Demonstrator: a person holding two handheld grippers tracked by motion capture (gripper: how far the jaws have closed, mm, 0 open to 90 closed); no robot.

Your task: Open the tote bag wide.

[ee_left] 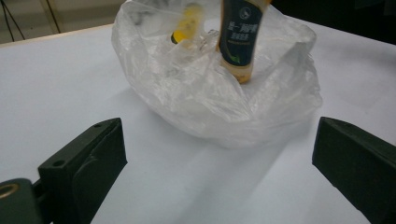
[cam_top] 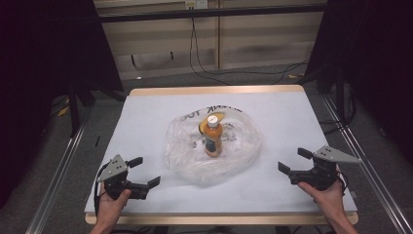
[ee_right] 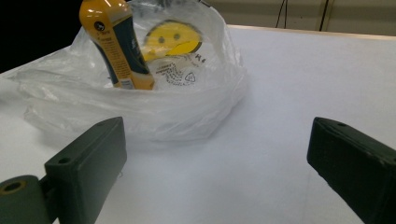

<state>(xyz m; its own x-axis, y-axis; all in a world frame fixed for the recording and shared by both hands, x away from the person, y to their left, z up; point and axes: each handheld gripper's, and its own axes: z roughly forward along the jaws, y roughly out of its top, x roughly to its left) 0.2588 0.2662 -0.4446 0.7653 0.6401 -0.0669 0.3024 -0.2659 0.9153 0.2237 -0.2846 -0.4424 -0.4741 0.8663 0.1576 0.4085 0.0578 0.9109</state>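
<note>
Bottle sitting in a plastic bag mid-table, both grippers wide open and holding nothing.

So there's an orange bottle (cam_top: pixel 213 136) with a white cap and a dark label standing upright inside a crumpled clear plastic bag (cam_top: pixel 185 151), pretty much in the middle of the white tabletop (cam_top: pixel 146 117). The bag has a yellow smiley face (ee_right: pixel 175 39) printed on it plus some black lettering. The left gripper (cam_top: pixel 143 171) is down near the front left corner of the tabletop, jaws spread apart, well clear of the bag. The right gripper (cam_top: pixel 294 160) is near the front right corner, same deal, jaws spread and empty. Each one is held by a hand coming in from the front edge, left hand (cam_top: pixel 113 201) and right hand (cam_top: pixel 325 191).
</note>
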